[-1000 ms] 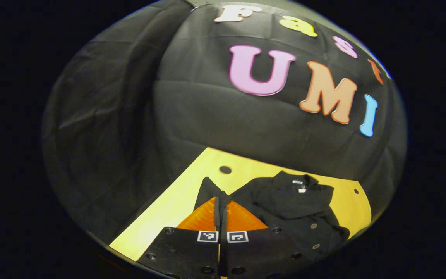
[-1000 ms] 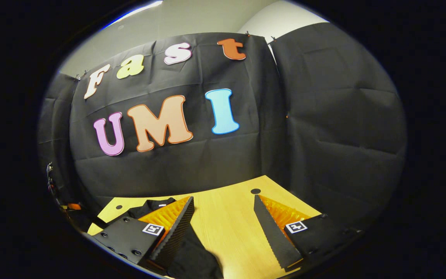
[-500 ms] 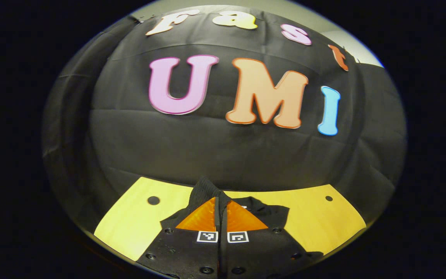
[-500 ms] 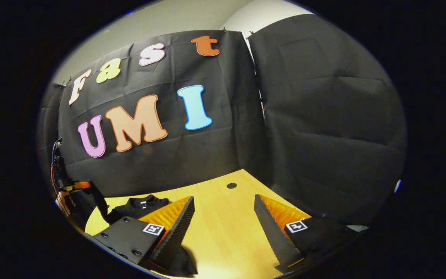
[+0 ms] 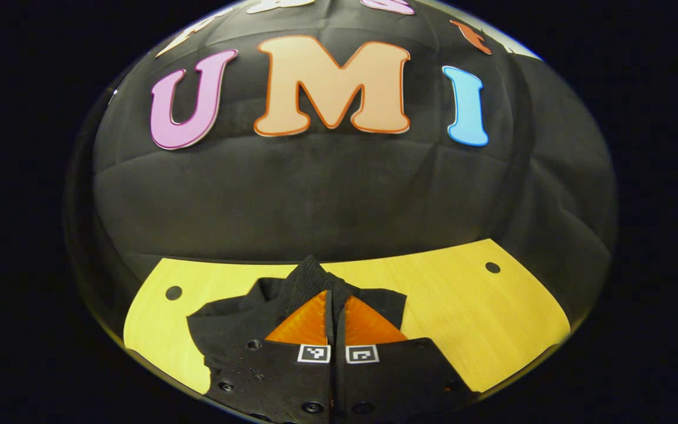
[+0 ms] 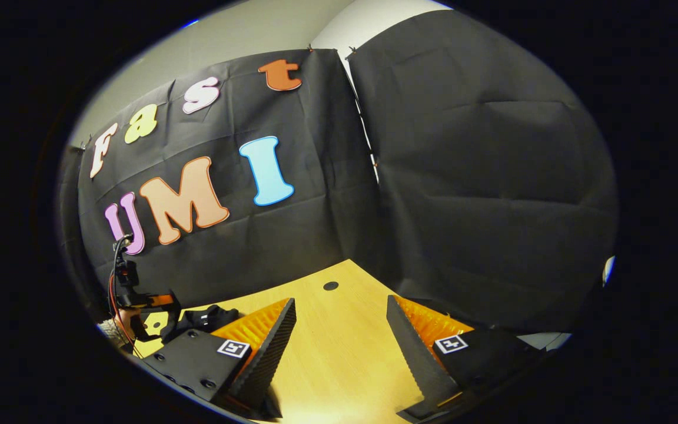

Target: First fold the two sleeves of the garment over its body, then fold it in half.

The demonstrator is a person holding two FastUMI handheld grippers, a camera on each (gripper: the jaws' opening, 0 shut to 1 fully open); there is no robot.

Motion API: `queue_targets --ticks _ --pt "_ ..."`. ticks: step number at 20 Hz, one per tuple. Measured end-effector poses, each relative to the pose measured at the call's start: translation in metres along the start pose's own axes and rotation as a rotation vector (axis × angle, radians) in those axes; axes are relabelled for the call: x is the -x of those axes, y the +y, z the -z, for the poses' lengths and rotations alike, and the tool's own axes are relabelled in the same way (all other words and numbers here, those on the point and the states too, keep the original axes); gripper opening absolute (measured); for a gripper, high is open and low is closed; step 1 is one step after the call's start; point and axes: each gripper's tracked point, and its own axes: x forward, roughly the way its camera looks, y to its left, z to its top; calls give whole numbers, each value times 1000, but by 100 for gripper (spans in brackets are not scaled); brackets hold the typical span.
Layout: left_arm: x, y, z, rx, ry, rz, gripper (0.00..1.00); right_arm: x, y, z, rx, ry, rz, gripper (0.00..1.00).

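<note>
So the black garment (image 5: 239, 318) is lying on the yellow wooden bench (image 5: 480, 318), bunched up near the bench's back edge by the booth wall, and the left gripper (image 5: 334, 294) is sitting right over it with its orange fingers pinched tight together on a ridge of black fabric (image 5: 309, 275) that pokes up past the tips. My guess is that's a sleeve being carried over the body, but honestly I can't tell which bit of the garment it is from here. The right gripper (image 6: 339, 330) is off the garment completely, jaws spread wide with nothing but bare bench between them, and the garment sits well off to its left, beside what looks like the other gripper's rig (image 6: 133, 294). What worries me: the cloth looks like a thin pinch, so it could slip out partway and flop down crooked. Also nothing is pinning the body down, so dragging the sleeve could pull the whole garment along the bench and wrinkle it. And if the release comes too high, the sleeve probably lands folded on itself.
</note>
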Motion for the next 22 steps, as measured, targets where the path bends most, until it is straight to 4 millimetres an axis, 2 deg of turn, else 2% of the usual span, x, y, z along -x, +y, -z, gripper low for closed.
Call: queue_targets --ticks 2,3,5,7,9,11,14,16,17,18,22 --pt "-10 -13 8 5 21 7 0 -5 -4 5 -5 12 -8 98" --pt "-14 -19 11 15 29 15 0 -6 -3 5 -7 17 -17 94" --pt "-19 -30 19 23 44 21 0 -10 -2 11 4 23 -29 98" --pt "-24 -32 23 12 64 -6 0 -12 2 16 21 33 -45 98" --pt "-26 -37 27 6 75 -18 5 -12 10 19 27 44 -74 98" --pt "-27 -50 24 30 62 23 18 -14 16 26 36 57 -93 98" --pt "-25 -78 11 46 25 88 64 -15 25 33 49 71 -124 98" --pt "-17 -83 -4 53 -23 99 94 -13 34 36 57 74 -151 98" --pt "-12 -79 -16 54 -67 83 99 -13 38 39 65 75 -160 98" --pt "-6 -78 -27 57 -106 79 99 -14 42 41 74 79 -168 98" --pt "30 -65 -54 68 -192 66 94 -10 64 54 84 102 -226 98"
